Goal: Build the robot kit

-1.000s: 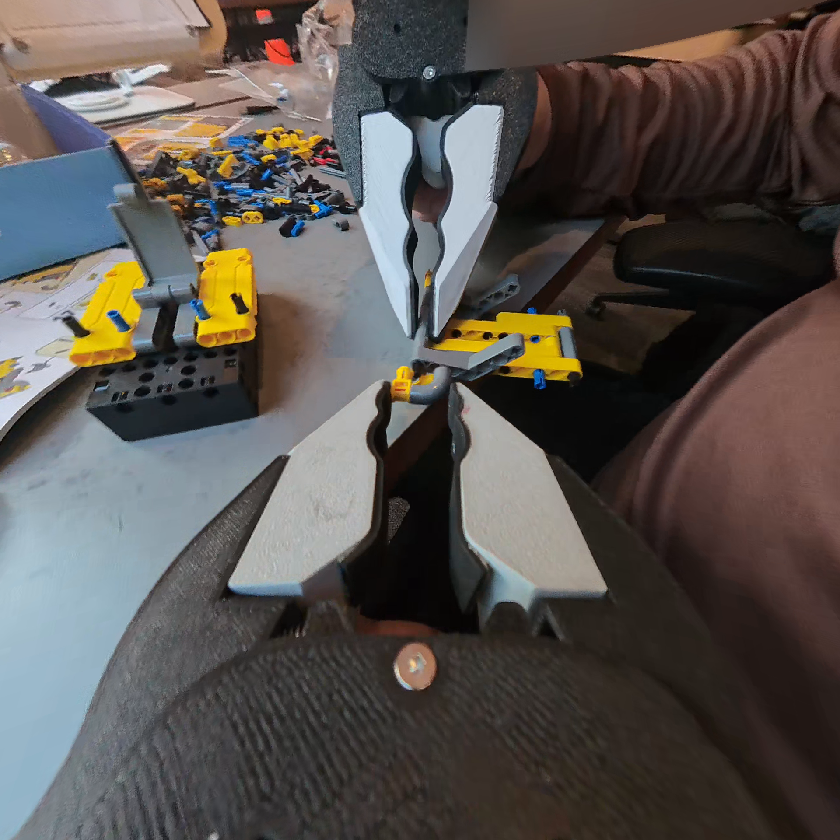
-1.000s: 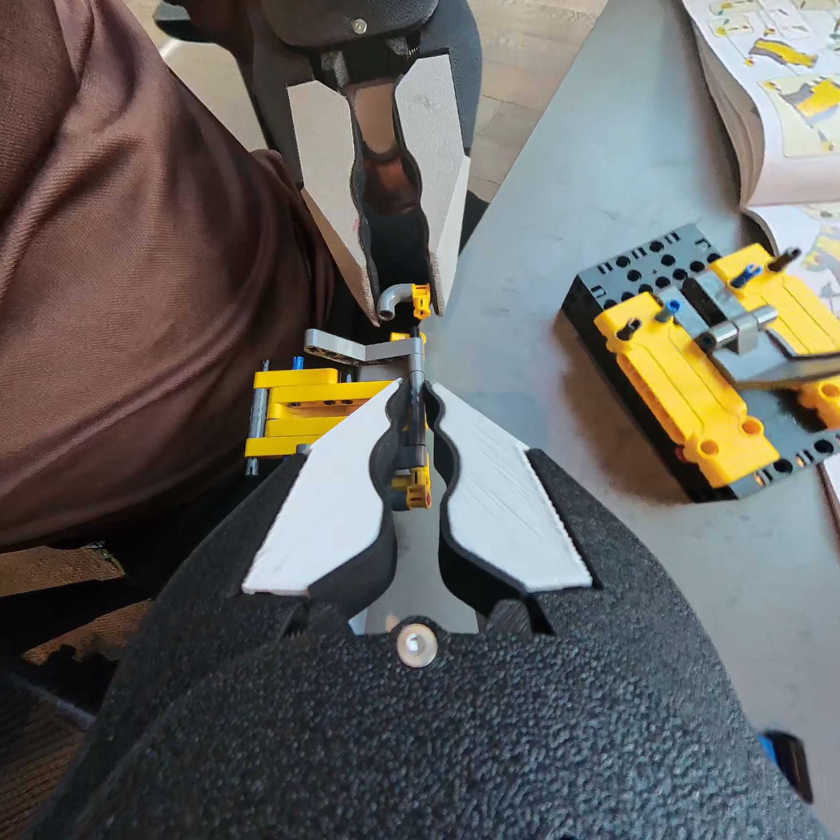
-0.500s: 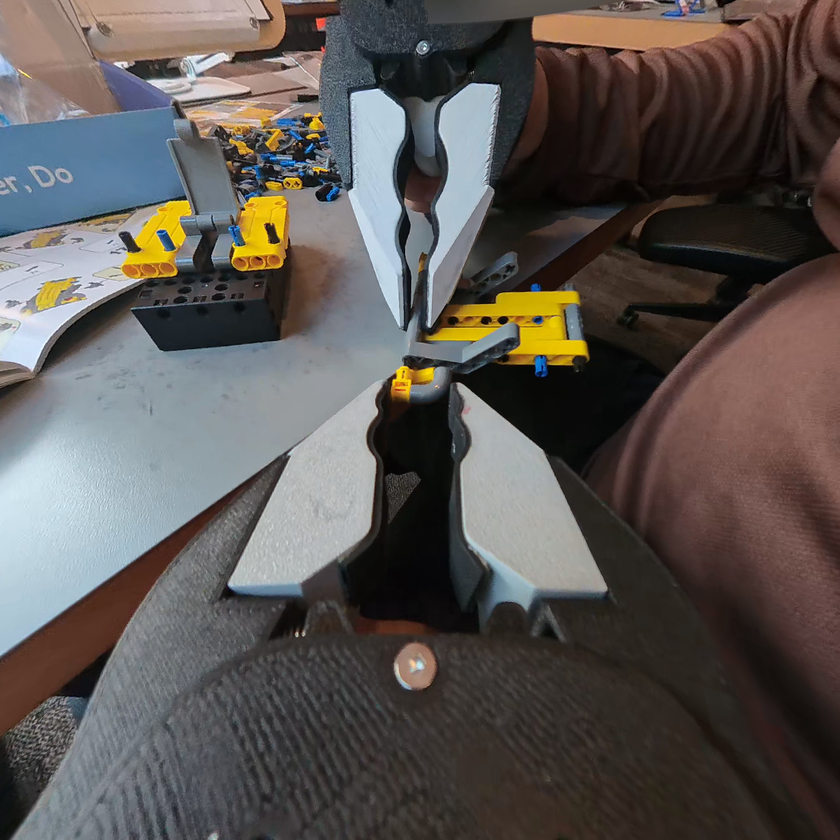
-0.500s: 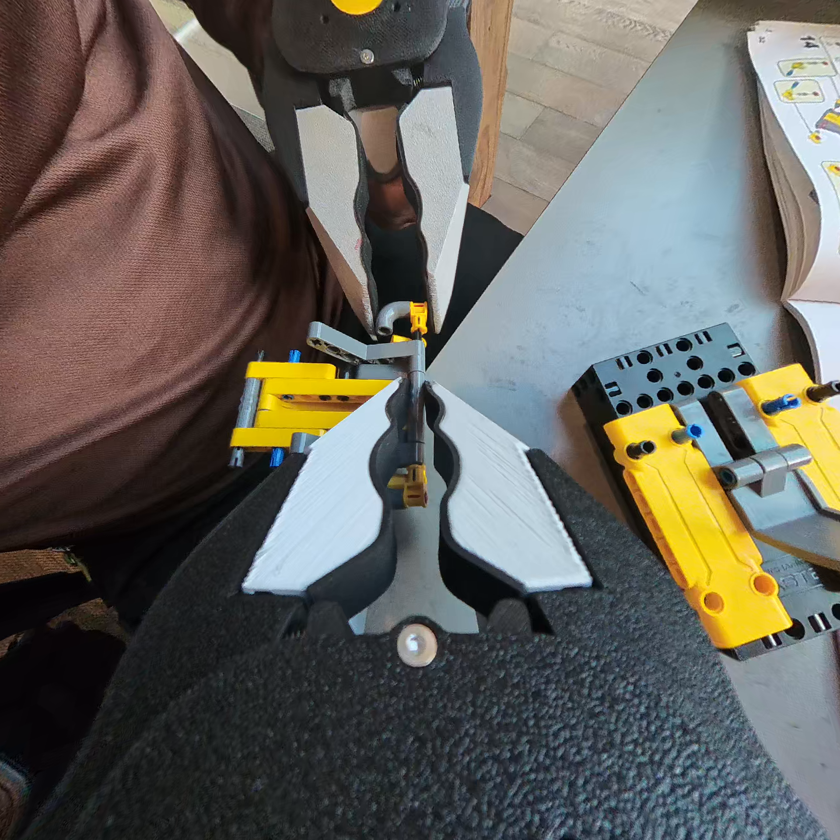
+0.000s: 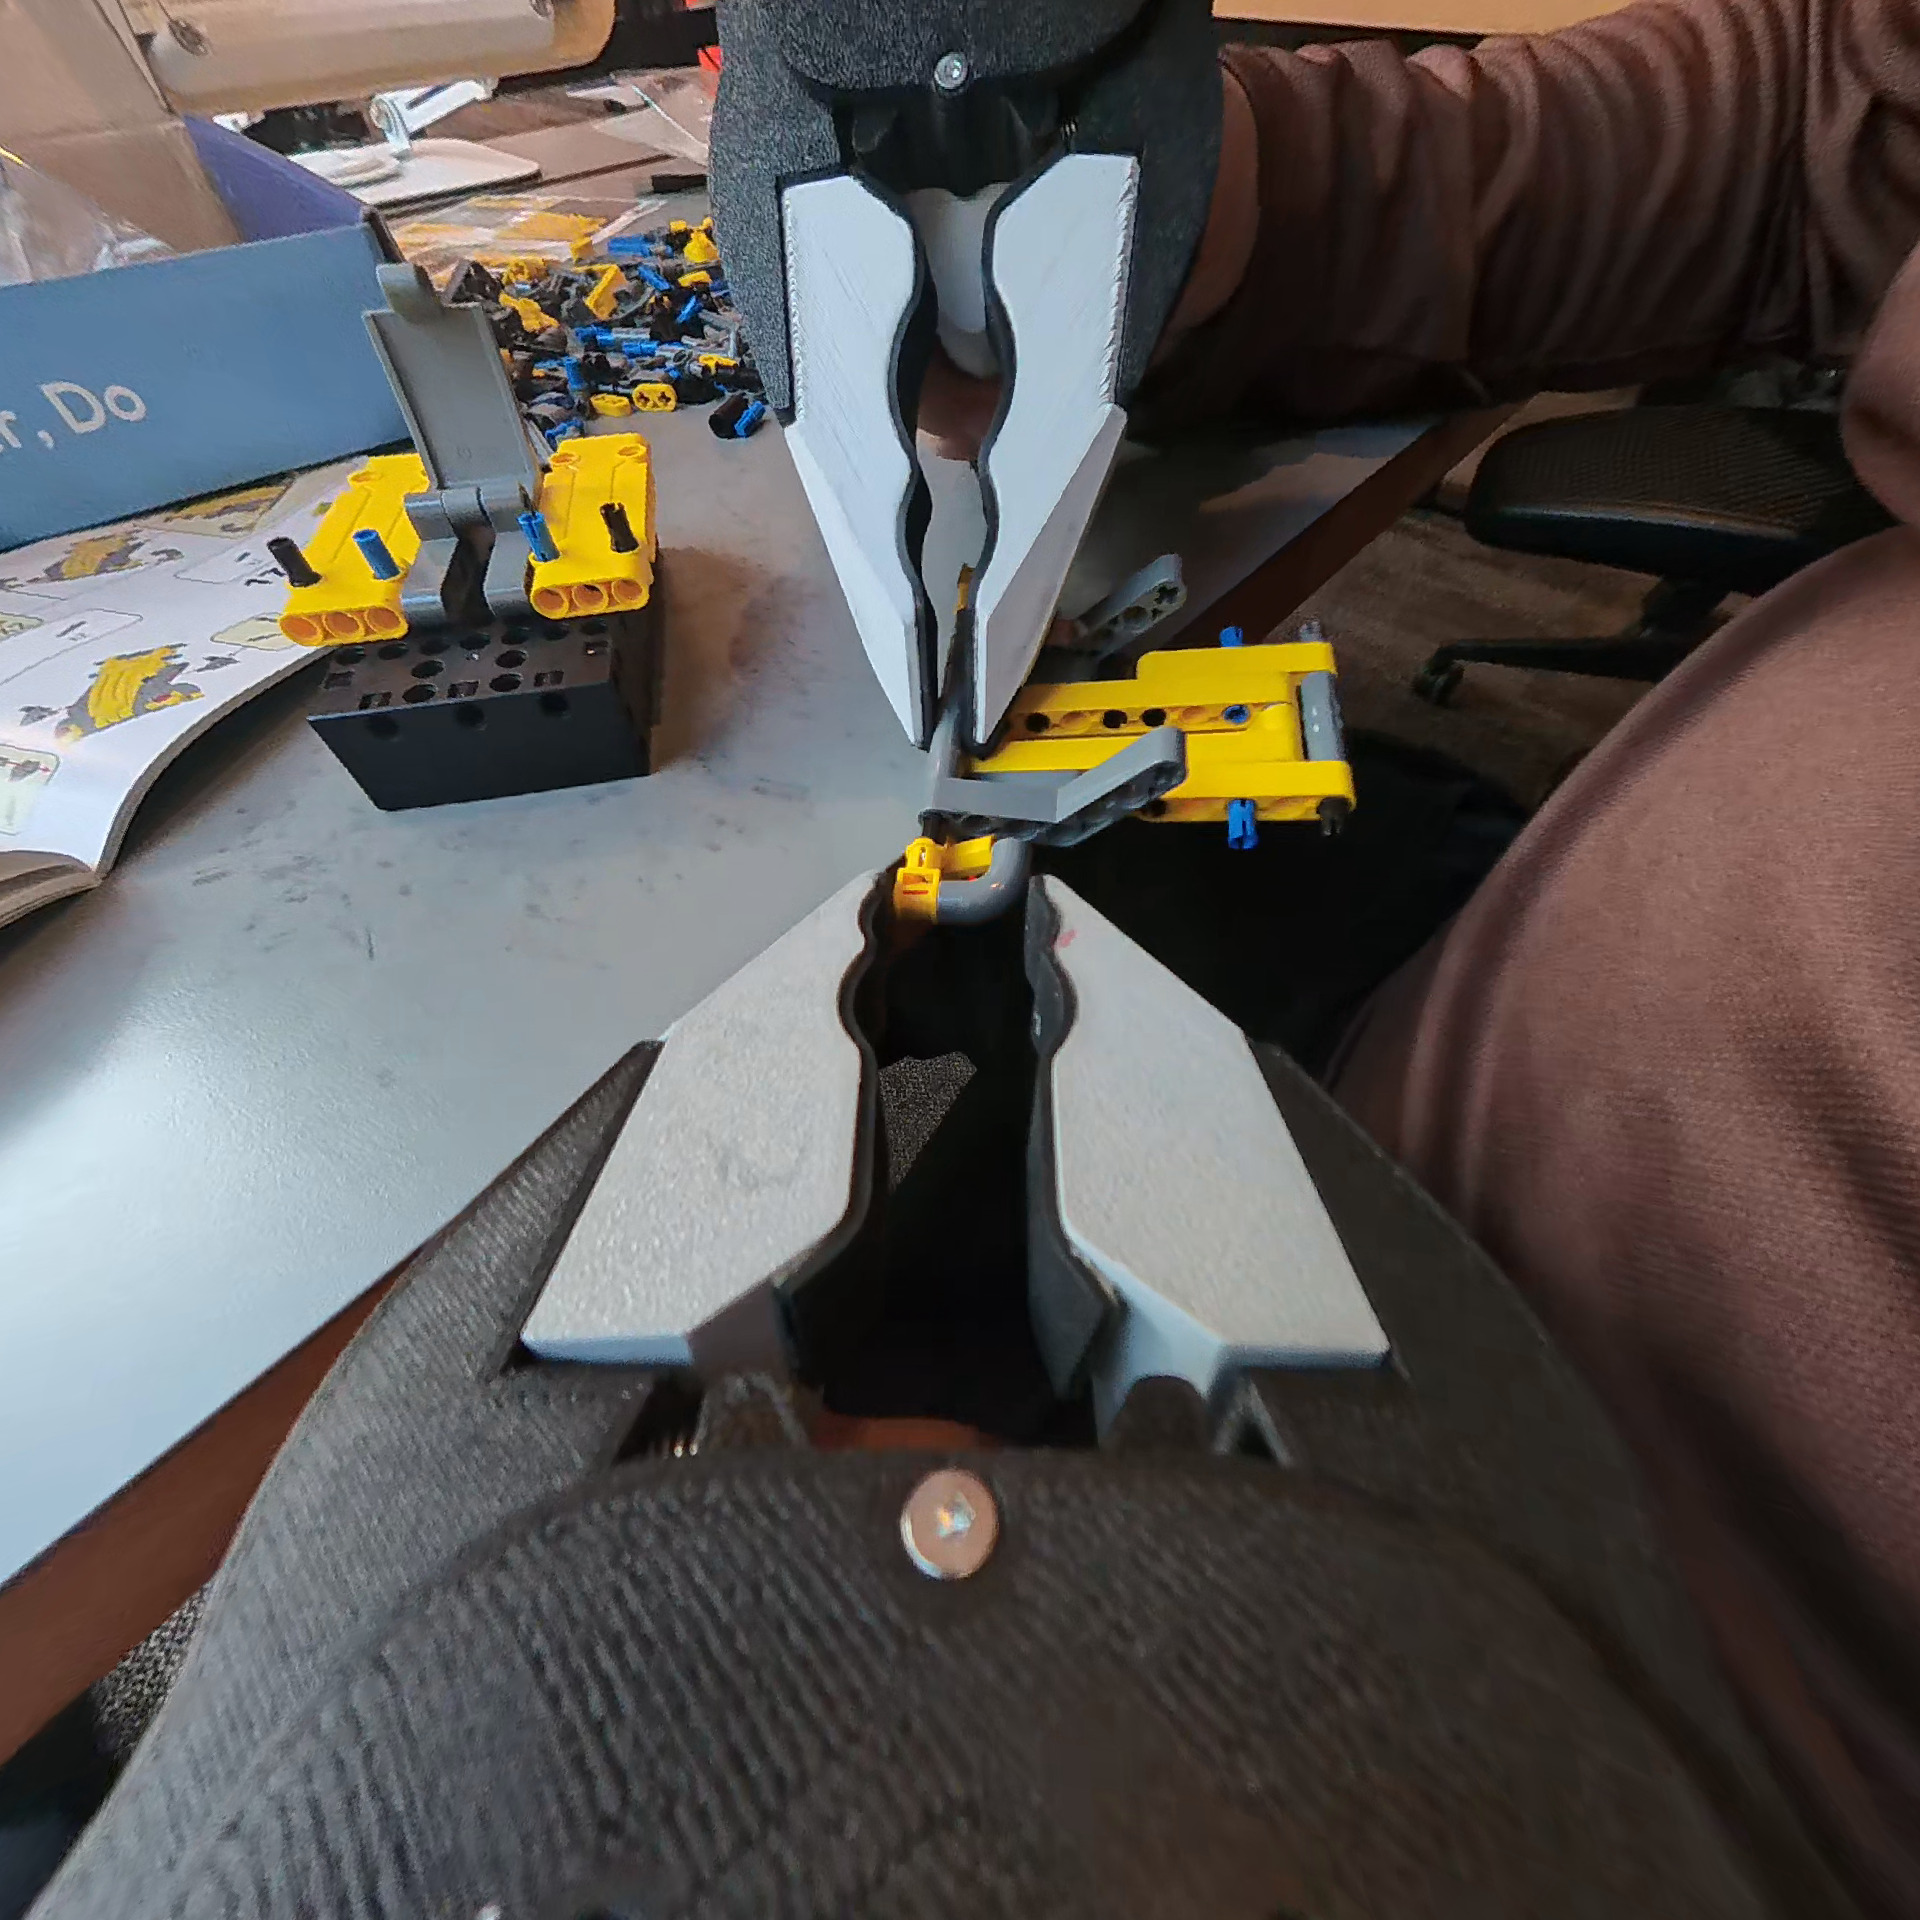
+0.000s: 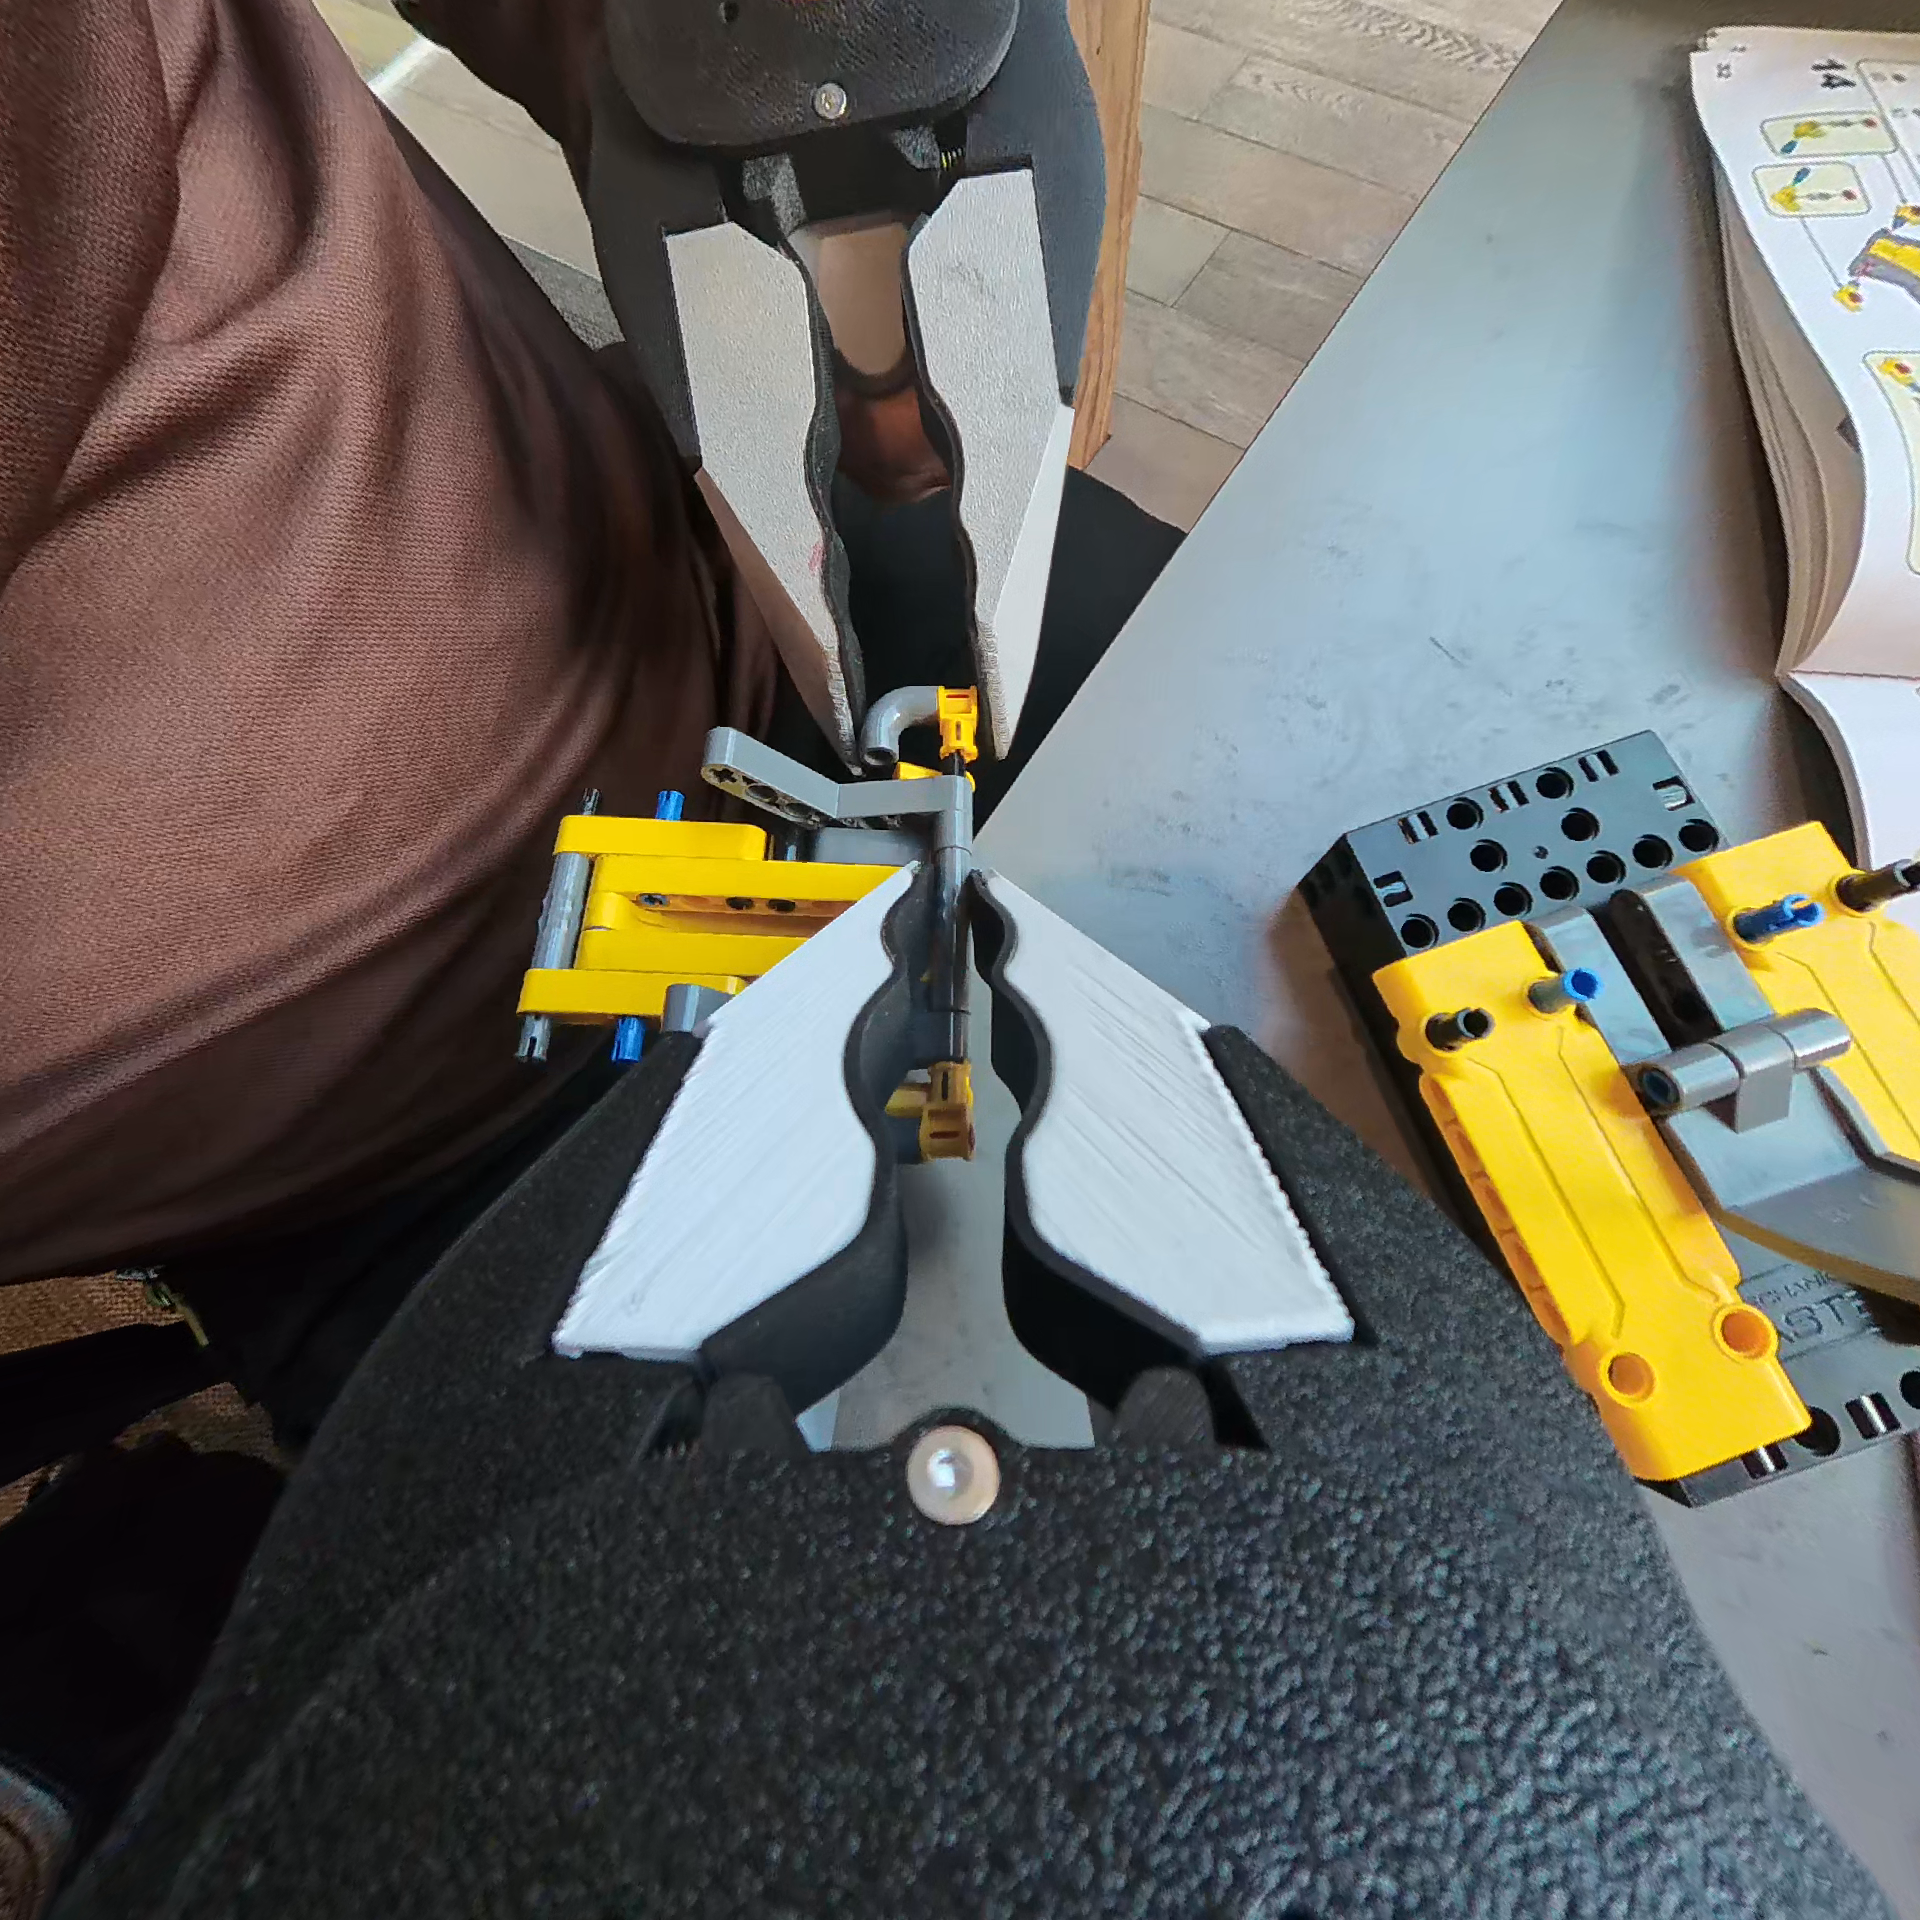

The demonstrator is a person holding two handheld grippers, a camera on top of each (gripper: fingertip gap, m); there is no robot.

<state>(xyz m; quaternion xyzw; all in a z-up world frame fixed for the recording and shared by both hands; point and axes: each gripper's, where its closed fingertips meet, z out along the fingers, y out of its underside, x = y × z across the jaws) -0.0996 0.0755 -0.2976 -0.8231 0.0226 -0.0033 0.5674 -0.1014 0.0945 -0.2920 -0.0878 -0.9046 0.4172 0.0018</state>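
Over a grey table [image 5: 312,1039] edge, left tongs [image 5: 951,883] pinch a grey elbow piece [image 5: 982,883], right tongs [image 6: 945,883] clamp a black axle [image 6: 948,966].

Bright daylight, sharp, wide-angle edge distortion

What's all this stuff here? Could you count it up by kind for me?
Grippers: 2 (left gripper, right gripper)
Brick builds: 2 (yellow frame held by the right gripper, black-and-yellow block)
Grey elbow piece between the left gripper's fingers: 1
Booklet: 1
Blue box: 1
Pile of loose pieces: 1
Total: 8
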